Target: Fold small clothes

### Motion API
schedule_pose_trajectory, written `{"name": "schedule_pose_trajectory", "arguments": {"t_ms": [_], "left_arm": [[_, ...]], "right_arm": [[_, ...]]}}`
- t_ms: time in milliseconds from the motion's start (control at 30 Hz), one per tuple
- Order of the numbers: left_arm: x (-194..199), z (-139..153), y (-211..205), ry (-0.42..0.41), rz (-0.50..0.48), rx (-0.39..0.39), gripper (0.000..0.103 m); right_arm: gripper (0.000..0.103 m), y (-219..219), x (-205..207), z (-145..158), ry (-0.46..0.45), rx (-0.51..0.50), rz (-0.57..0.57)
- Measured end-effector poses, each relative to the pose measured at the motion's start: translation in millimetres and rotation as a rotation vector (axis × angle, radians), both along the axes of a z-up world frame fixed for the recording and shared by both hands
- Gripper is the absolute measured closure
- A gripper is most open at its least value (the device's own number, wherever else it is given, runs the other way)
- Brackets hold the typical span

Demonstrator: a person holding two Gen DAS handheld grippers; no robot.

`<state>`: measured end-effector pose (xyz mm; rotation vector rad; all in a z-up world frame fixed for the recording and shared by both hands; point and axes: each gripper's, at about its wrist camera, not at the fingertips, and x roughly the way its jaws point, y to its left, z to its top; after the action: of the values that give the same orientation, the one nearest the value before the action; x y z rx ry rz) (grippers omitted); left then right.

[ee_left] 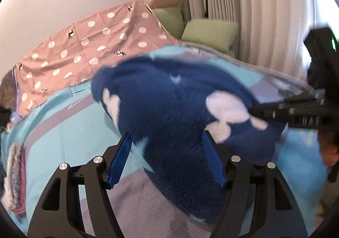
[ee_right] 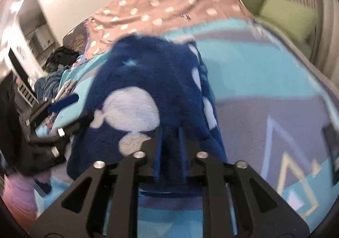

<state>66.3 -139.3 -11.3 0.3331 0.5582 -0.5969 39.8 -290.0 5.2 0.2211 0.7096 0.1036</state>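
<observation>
A dark blue fleece garment (ee_left: 169,100) with white patches lies bunched on the turquoise and lilac blanket (ee_left: 70,132). My left gripper (ee_left: 166,135) is open wide just above its near edge; neither blue pad presses the fleece. From the right, my right gripper (ee_left: 254,109) reaches onto a white patch of the garment. In the right wrist view the same garment (ee_right: 152,72) fills the middle, and the right gripper (ee_right: 170,132) has its pads a narrow gap apart, with dark fleece showing between them. One blue finger (ee_right: 63,101) of the left gripper shows at the left.
A pink cloth with white dots (ee_left: 91,47) covers the far side of the bed. Green cushions (ee_left: 209,32) sit by pale curtains (ee_left: 264,15). A stack of folded clothes (ee_left: 14,174) lies at the left edge. Dark clothes (ee_right: 63,55) are piled at the far left.
</observation>
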Motion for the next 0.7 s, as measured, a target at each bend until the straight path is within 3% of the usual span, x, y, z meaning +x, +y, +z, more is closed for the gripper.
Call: {"name": "schedule_pose_trajectory", "arguments": {"t_ms": [67,133,233,333,400,433,467,500,567,700], "left_arm": [[10,24,13,-0.005,0.031,-0.086,0.036],[30,41,19,0.004,0.057,-0.146,0.052],[77,55,21,0.091,0.099,-0.241,0.069],[124,46,12,0.199,0.125,-0.308,0.070],[153,23,-4,0.266,0.137,-0.264,0.069],[161,4,-16,0.277,0.146,-0.178,0.069],[168,-24,-34,0.263,0.134,-0.040,0.069],[168,-38,-43,0.216,0.126,0.027,0.068],[163,-41,-52,0.183,0.154,0.038,0.069],[160,-42,-49,0.171,0.146,0.033,0.069]], "right_arm": [[0.077,7,5,18,-0.046,-0.040,0.019],[0.077,11,17,33,-0.071,-0.031,0.038],[0.084,10,46,46,-0.092,0.061,0.092],[0.084,2,80,33,-0.021,0.101,0.047],[0.087,-6,111,-8,0.128,0.044,-0.031],[0.087,-10,119,-27,0.158,0.062,-0.029],[0.087,-16,125,-47,0.165,0.099,-0.024],[0.087,-23,124,-53,0.161,0.146,-0.026],[0.087,-30,122,-54,0.165,0.191,-0.027],[0.087,-18,123,-47,0.154,0.096,-0.003]]}}
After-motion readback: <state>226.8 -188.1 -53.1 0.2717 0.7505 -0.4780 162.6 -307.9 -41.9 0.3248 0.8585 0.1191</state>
